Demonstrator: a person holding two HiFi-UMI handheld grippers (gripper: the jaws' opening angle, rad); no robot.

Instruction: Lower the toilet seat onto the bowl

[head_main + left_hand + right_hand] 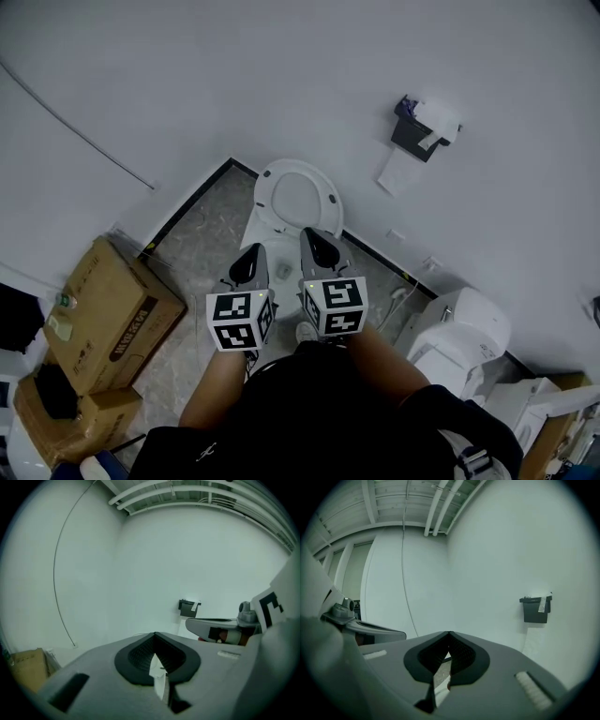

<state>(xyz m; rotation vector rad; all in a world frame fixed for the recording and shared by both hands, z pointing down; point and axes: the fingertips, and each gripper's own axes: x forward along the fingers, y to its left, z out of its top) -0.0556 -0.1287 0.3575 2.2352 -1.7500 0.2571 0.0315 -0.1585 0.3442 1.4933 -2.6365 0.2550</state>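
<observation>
The white oval toilet seat matches the plain white wall. The brown cardboard box carries black print.

Toilet seat up agst wall, boxes left, paper holder on wall right

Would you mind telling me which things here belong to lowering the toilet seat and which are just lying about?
Job: toilet seat, raised; toilet bowl; left gripper and right gripper, both shut and empty.
Lying about: cardboard boxes; paper holder on the wall; second toilet; wall cable.
</observation>
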